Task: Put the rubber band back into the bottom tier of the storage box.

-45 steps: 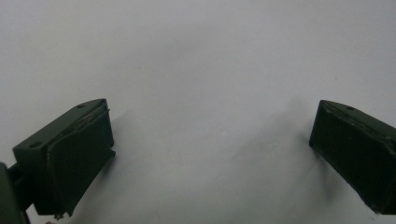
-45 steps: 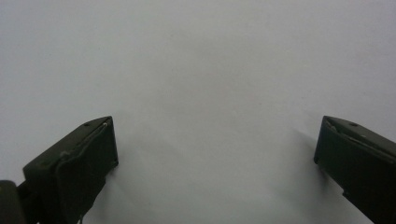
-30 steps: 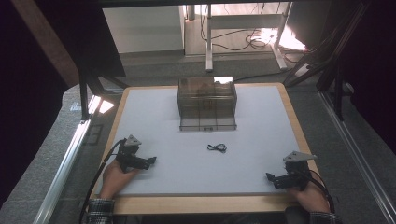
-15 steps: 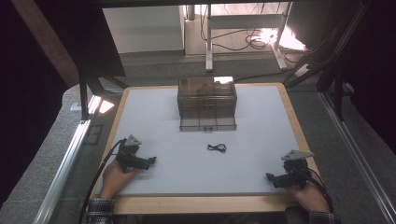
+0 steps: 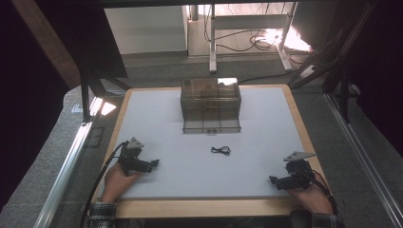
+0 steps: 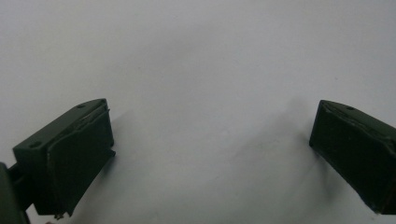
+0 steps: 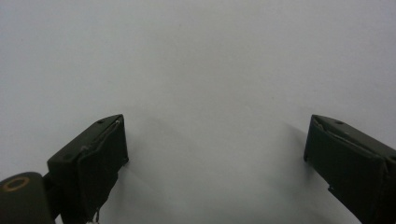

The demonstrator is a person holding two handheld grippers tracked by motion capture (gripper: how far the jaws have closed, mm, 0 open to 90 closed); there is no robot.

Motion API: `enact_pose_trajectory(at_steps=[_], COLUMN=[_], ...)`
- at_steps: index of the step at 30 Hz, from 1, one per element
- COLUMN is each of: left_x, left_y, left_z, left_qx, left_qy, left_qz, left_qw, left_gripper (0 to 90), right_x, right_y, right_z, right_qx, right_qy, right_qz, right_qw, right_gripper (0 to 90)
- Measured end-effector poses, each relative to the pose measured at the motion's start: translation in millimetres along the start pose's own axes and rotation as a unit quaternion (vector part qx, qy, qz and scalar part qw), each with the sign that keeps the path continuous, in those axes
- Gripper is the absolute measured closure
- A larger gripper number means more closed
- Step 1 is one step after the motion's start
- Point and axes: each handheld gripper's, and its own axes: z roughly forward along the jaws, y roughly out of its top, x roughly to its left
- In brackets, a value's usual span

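The table carries a white surface with a wooden border. Taking the centre of that surface as the dial, the following is observed.

At 12 o'clock, near the far edge, stands a translucent brown box with several compartments; its contents cannot be made out. Just short of the centre, toward 5 o'clock from the box and apart from it, lies a small black cord, loosely coiled and flat on the white surface. Nothing touches it.

At 8 o'clock, the left gripper rests low at the surface, held by the left hand, with a cable trailing back toward the near edge. It points roughly toward 3 o'clock. In the left gripper view its jaws stand wide apart, with bare white surface between them and nothing held; the left gripper casts soft shadows directly beneath each jaw.

At 4 o'clock, the right gripper sits near the near-right corner, held by the right hand, a grey three-cornered plate on top. It points roughly toward 9 o'clock. In the right gripper view the right gripper likewise has its jaws spread wide, with bare white surface between them.

Both grippers are well apart from the cord and the box, and from each other. Plaid sleeve cuffs show at the near edge.
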Motion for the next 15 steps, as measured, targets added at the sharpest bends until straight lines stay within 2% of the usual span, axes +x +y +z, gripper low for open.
enact_pose_trajectory(at_steps=[6, 10, 12, 15], left_x=[0.2, 0.1, 0.1, 0.1], left_y=[0.0, 0.0, 0.0, 0.0], left_z=[-0.2, -0.2, -0.2, -0.2], left_qx=[0.001, 0.001, 0.001, 0.001], left_qy=[0.000, 0.000, 0.000, 0.000], left_qz=[0.001, 0.001, 0.001, 0.001], left_qw=[1.0000, 1.0000, 1.0000, 1.0000], left_gripper=[0.0, 0.0, 0.0, 0.0], right_x=[5.2, 4.2, 3.3, 2.9], right_y=[5.3, 9.1, 12.4, 14.8], right_z=[0.8, -0.2, -2.5, -3.5], right_qx=[0.007, 0.004, 0.004, 0.005], right_qy=[-0.003, 0.009, 0.019, 0.023], right_qz=[-0.008, 0.001, 0.006, 0.008], right_qw=[0.9999, 1.0000, 0.9998, 0.9997], right_gripper=[10.0, 14.8, 19.9, 22.2])
